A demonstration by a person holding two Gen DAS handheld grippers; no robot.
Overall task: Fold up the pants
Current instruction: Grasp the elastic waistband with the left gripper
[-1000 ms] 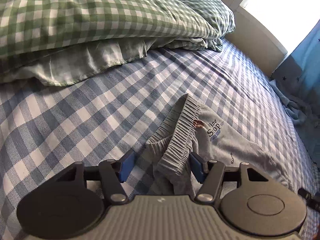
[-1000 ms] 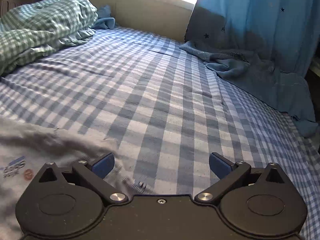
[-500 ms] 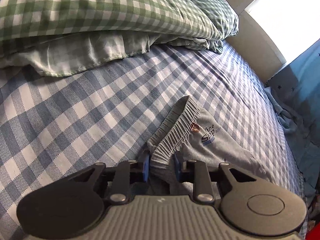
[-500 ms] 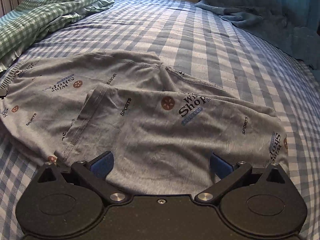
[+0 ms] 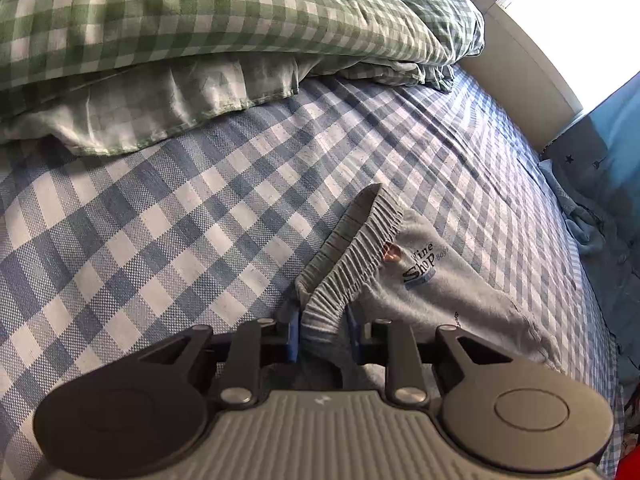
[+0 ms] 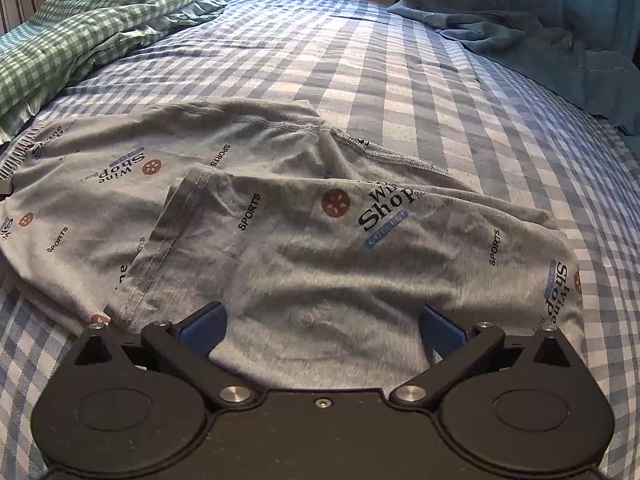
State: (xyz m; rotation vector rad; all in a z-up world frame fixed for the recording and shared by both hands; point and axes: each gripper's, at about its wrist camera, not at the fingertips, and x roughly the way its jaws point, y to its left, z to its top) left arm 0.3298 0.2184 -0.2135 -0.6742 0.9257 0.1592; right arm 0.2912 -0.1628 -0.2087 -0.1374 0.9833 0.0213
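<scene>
Grey printed pants (image 6: 304, 240) lie spread on the blue checked bed sheet (image 6: 400, 64), one leg folded back over the other. In the left wrist view their ribbed elastic waistband (image 5: 352, 256) rises from the sheet. My left gripper (image 5: 322, 332) is shut on the near end of that waistband. My right gripper (image 6: 322, 326) is open, its blue pads wide apart just above the near edge of the folded leg, holding nothing.
A green checked duvet (image 5: 200, 32) is heaped at the back left of the bed, also in the right wrist view (image 6: 100, 28). A crumpled blue cloth (image 6: 520, 44) and a blue curtain lie at the bed's far right. A bright window (image 5: 568, 28) is beyond.
My left gripper closed on the waistband, which was loose between open fingers a second ago. My right gripper pulled back from bare sheet so the whole pants lie before it.
</scene>
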